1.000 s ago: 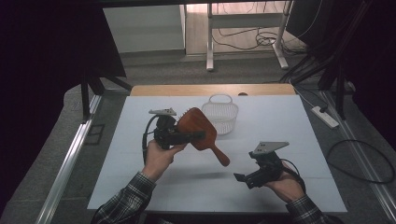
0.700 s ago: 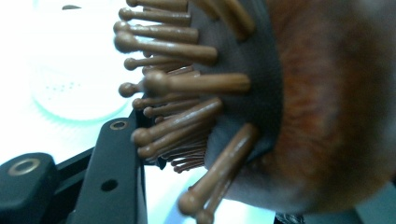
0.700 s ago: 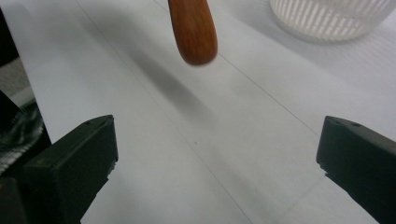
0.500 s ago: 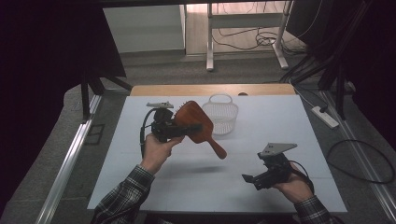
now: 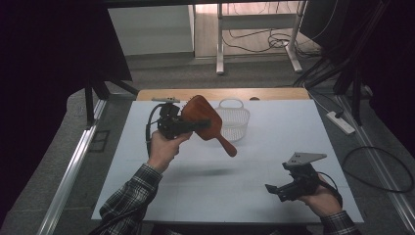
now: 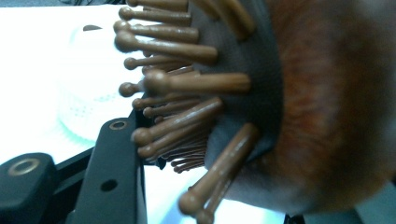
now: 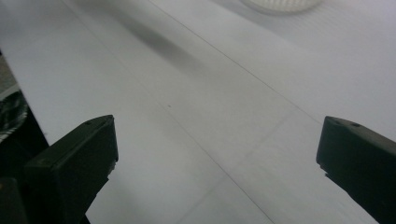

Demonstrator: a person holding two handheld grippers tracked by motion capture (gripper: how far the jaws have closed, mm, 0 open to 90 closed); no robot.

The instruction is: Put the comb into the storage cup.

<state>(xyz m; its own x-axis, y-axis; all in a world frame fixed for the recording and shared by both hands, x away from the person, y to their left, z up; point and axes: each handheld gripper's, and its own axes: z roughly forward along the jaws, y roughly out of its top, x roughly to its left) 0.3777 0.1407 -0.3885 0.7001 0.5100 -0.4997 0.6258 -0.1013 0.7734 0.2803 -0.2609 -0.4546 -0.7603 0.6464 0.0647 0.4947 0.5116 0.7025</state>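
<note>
White table (image 5: 205, 196) lies mostly bare, with wide open room between the two hands. Left gripper (image 5: 195, 125) is clamped on a wooden hairbrush (image 5: 203, 117) held above the table beside a white basket (image 5: 236, 120); its handle slants down toward the right. Right gripper (image 5: 274, 188), near the front edge, gapes wide with nothing between its jaws.

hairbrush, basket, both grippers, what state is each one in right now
hairbrush: held up off the table, handle slanting down
left gripper: shut on the hairbrush head
basket: upright on the table, looks empty
right gripper: open, holding nothing, low over the table's near right
</note>
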